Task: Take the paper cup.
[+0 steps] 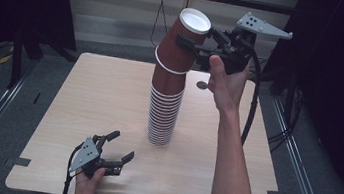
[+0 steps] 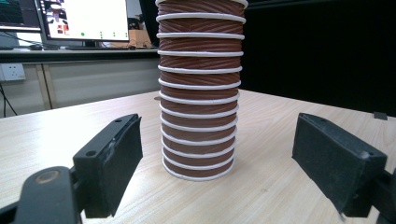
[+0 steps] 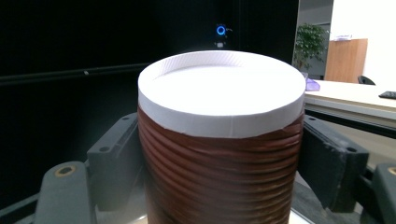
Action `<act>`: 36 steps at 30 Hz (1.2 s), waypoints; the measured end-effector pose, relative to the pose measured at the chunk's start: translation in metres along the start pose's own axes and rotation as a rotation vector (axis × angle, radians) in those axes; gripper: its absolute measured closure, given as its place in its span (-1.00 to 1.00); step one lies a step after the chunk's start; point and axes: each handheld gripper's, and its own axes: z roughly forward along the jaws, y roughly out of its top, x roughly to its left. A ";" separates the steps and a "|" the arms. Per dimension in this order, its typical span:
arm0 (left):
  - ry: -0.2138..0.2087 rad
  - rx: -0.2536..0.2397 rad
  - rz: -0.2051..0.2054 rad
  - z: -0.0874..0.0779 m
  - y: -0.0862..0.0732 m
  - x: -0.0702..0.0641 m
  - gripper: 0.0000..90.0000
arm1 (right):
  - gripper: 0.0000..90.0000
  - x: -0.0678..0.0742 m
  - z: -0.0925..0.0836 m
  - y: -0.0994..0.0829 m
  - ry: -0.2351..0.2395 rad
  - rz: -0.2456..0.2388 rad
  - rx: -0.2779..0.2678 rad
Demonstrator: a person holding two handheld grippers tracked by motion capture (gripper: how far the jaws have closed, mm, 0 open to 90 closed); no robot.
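Dim dark surrounds, soft focus, overexposed whites

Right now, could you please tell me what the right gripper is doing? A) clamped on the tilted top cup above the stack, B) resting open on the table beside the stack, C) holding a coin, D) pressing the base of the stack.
A: in the high view the right gripper is shut on the top cup, tilted above the stack of cups, while the left gripper lies open.
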 end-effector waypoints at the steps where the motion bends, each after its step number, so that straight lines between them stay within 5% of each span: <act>1: 0.000 0.000 0.000 0.000 0.000 0.000 -0.65 | -0.52 -0.001 -0.001 0.000 0.010 0.006 -0.010; 16: -0.001 0.000 0.000 0.000 0.000 0.000 -0.65 | -0.52 0.001 -0.013 0.010 0.014 -0.009 -0.086; 36: 0.004 0.007 0.002 0.000 0.000 0.000 -0.65 | -0.52 -0.008 -0.056 0.014 -0.074 -0.019 -0.098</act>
